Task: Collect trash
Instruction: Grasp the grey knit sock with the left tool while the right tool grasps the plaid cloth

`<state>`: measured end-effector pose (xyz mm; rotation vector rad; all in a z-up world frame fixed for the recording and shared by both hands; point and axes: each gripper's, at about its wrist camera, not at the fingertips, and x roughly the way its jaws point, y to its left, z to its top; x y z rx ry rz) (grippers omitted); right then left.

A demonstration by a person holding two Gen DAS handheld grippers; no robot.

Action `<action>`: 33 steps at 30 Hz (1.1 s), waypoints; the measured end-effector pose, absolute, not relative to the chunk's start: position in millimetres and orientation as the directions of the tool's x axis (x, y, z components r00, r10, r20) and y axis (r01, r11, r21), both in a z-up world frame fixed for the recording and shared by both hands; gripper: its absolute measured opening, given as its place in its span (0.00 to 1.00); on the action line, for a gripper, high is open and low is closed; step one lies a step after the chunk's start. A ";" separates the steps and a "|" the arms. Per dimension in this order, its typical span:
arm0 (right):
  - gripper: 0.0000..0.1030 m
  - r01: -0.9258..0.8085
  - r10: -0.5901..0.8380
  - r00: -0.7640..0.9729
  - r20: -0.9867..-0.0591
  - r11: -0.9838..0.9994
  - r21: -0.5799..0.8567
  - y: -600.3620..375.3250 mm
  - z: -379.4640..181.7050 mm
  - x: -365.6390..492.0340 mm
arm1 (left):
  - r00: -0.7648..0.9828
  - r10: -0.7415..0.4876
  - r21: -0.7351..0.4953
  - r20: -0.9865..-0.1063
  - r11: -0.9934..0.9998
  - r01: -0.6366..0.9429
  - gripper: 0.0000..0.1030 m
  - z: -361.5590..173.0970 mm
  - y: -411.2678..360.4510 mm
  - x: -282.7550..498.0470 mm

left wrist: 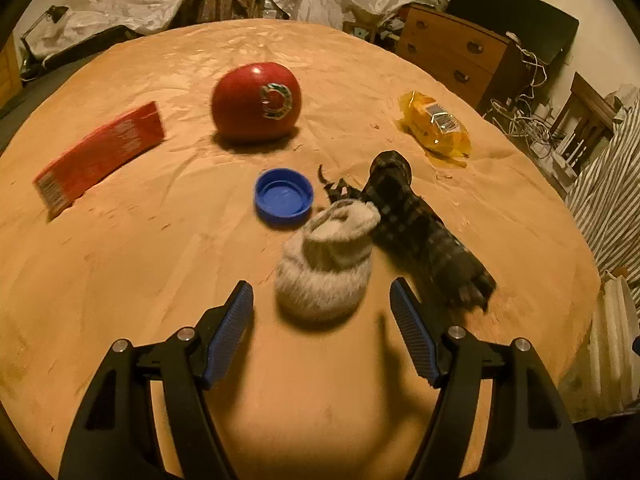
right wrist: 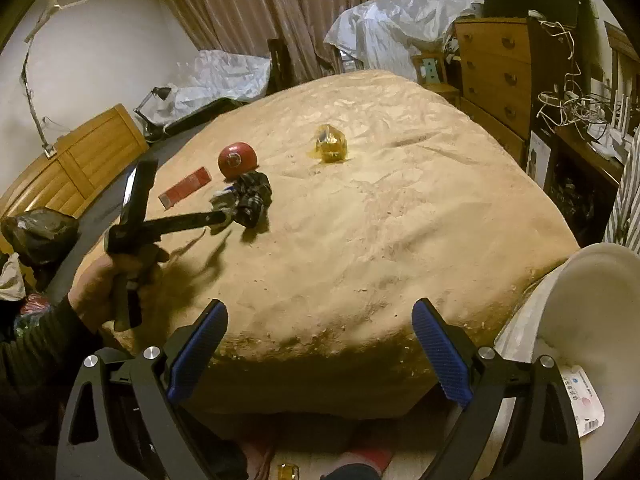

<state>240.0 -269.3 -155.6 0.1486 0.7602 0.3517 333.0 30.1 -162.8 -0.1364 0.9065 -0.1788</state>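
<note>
1. Orange-tan cloth [left wrist: 120, 280] covers the round table; items lie on top of it.
2. L gripper [left wrist: 322, 296] hangs over the cloth w/ jaws apart, nothing clamped. Its blue pads [left wrist: 228, 332] sit either side of a fuzzy cream sock [left wrist: 324, 268], w/ a gap showing on both sides.
3. Dark plaid sock [left wrist: 416, 224] lies just right of the cream one, touching it at the upper end.
4. Blue cap [left wrist: 284, 198] lies open side up, just left of the socks' far ends, apart from the cream sock.
5. Red ball [left wrist: 256, 100] w/ a round sticker sits beyond the cap, near mid-table.
6. Red flat box [left wrist: 100, 156] is well left of the ball, barcode end toward the camera.
7. Yellow wrapper [left wrist: 436, 124], crinkled, barcode up, lies at far right, well apart from ball and socks.
8. R gripper [right wrist: 320, 344] is at the table's near edge, jaws spread wide, empty.
9. From R wrist view: a hand [right wrist: 104, 284] w/ dark sleeve holds the L tool over the socks [right wrist: 248, 196].
10. White bowl-like bin [right wrist: 592, 312] sits at the right, beside the table edge; a printed packet [right wrist: 582, 404] lies near its bottom.
</note>
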 end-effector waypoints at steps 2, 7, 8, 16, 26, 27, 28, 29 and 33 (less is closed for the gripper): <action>0.91 -0.256 0.363 0.662 -0.655 0.932 0.258 -268.4 -159.0 246.4 | 0.595 -0.211 -0.192 -0.775 0.977 0.096 0.66 -168.2 27.3 340.5; 0.91 -0.267 0.372 0.646 -0.667 0.928 0.260 -258.1 -163.9 265.8 | 0.609 -0.214 -0.198 -0.764 0.976 0.094 0.43 -169.5 37.2 337.7; 0.91 -0.272 0.378 0.641 -0.668 0.926 0.263 -255.7 -164.7 269.3 | 0.611 -0.216 -0.202 -0.761 0.975 0.093 0.42 -168.0 41.1 334.3; 0.91 -0.359 0.434 0.585 -0.686 0.896 0.261 -209.2 -174.2 312.9 | 0.598 -0.169 -0.157 -0.783 0.985 0.074 0.42 -165.0 85.8 296.0; 0.91 -0.479 0.491 0.472 -0.732 0.840 0.254 -117.7 -182.8 403.6 | 0.607 -0.173 -0.167 -0.776 0.984 0.067 0.50 -173.7 103.4 284.7; 0.91 -0.482 0.491 0.465 -0.737 0.838 0.254 -109.8 -183.0 413.2 | 0.608 -0.175 -0.171 -0.774 0.983 0.065 0.51 -173.8 103.4 285.1; 0.91 -0.486 0.489 0.457 -0.743 0.837 0.252 -101.3 -183.3 423.5 | 0.610 -0.176 -0.173 -0.773 0.983 0.065 0.52 -173.9 102.9 285.8; 0.91 -0.490 0.487 0.448 -0.750 0.835 0.250 -94.8 -183.7 432.3 | 0.611 -0.175 -0.173 -0.772 0.983 0.062 0.53 -174.4 102.2 287.0; 0.88 -0.502 0.459 0.424 -0.781 0.837 0.219 -71.2 -190.3 462.8 | 0.617 -0.155 -0.160 -0.772 0.986 0.048 0.53 -176.4 98.1 290.5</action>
